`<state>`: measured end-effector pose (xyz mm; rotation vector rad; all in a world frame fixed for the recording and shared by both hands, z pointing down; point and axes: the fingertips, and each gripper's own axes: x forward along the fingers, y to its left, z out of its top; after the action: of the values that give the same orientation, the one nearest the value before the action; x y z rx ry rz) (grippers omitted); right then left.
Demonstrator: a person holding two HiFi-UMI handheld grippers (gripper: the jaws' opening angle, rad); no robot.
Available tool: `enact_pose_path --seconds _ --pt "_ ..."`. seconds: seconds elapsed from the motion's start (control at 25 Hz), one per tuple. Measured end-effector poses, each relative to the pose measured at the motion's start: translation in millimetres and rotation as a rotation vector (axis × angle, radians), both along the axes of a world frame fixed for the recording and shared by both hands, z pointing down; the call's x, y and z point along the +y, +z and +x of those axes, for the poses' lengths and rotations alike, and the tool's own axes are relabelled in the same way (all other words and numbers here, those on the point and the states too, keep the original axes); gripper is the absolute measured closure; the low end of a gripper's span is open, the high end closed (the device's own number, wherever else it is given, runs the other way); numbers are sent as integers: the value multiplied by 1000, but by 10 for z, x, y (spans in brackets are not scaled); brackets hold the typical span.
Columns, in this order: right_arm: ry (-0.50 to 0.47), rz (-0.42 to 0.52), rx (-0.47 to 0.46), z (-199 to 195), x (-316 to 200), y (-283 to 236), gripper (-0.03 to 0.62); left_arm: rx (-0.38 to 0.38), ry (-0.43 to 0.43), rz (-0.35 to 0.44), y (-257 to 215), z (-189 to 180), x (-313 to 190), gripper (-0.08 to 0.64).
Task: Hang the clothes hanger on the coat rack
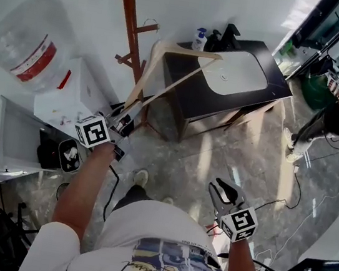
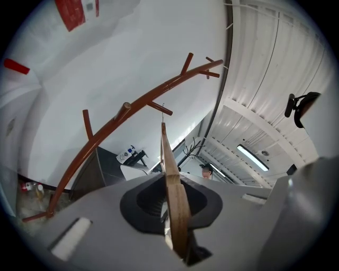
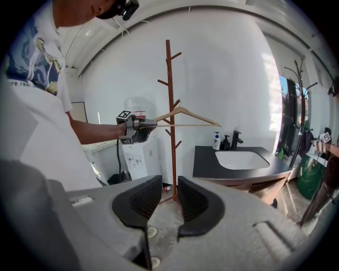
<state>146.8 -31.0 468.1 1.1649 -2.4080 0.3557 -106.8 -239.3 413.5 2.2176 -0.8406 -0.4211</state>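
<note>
Hanger (image 2: 173, 196) betw. jaws: left gripper view

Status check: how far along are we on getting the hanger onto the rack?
Done: the left gripper is shut on one end of the wooden hanger. In hand: it is held level beside the pegs of the coat rack, not visibly hooked. Left: hook a peg and release. The right gripper hangs empty, jaws slightly apart.

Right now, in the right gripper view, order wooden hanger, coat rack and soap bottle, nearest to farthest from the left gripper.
1. wooden hanger: held in left gripper.
2. coat rack: just right.
3. soap bottle: farther right, on counter.
</note>
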Motion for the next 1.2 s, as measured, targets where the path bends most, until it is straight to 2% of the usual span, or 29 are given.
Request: enact_pose_path --seconds 0.24,0.56,0.84,1.04,1.2 --pt "-7 -17 13 -97 -123 6 497 -29 -49 8 201 -178 5 528" --pt "-37 -28 35 -237 -296 34 498 -126 -102 48 432 -297 1 527" --pt "-55 -29 36 -323 -384 27 497 -250 -156 87 636 -452 -163 525" --pt "-54 -24 34 -345 -432 17 498 -386 -186 105 773 -554 -275 522" --pt "-50 -18 31 -382 -462 20 498 -443 -194 104 866 -641 -362 521"
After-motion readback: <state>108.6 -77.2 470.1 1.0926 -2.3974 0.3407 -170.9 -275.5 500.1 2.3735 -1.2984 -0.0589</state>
